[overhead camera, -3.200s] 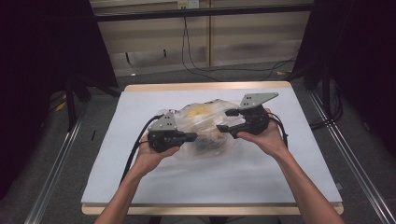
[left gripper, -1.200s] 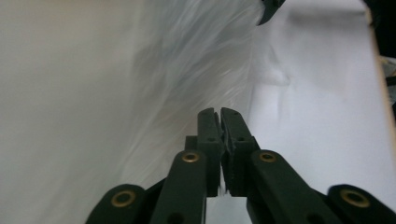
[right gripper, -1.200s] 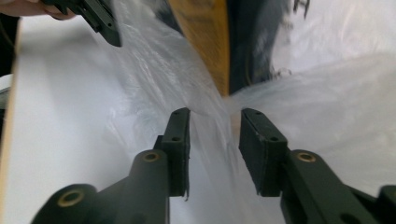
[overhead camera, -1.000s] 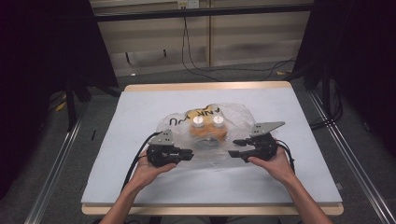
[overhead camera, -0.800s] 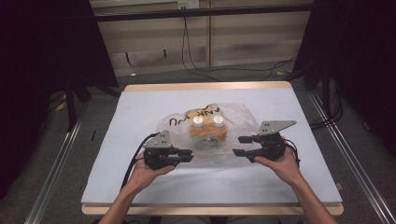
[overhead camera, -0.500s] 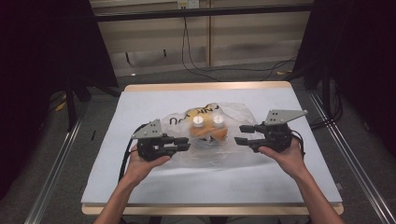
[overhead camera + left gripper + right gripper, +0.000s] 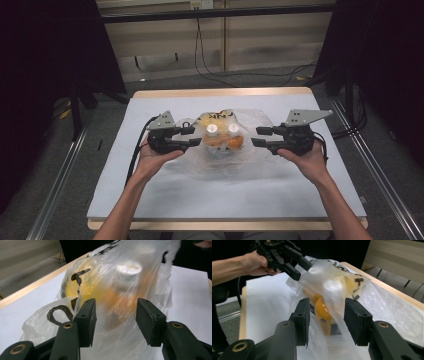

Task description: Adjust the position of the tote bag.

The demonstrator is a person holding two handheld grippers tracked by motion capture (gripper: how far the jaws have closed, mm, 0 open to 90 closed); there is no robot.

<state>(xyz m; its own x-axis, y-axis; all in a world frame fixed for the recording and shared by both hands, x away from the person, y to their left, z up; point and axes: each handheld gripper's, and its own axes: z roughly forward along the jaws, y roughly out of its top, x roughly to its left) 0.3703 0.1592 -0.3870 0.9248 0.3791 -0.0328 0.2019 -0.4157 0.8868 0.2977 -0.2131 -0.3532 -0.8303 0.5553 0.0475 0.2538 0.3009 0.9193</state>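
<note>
- White-covered tabletop [image 7: 150,200] is carrying a plastic bag [image 7: 220,150] of bottles [image 7: 212,135].
- Left gripper [image 7: 192,136], just opened, and right gripper [image 7: 257,136], just narrowed, are being held half-open, empty.
- Bottles could be toppled if film is snagged.

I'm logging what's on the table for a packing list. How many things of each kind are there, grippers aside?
Clear plastic bag: 1
Orange bottles with white caps, inside the bag: 2
White sheet covering the table: 1
Total: 4
</note>
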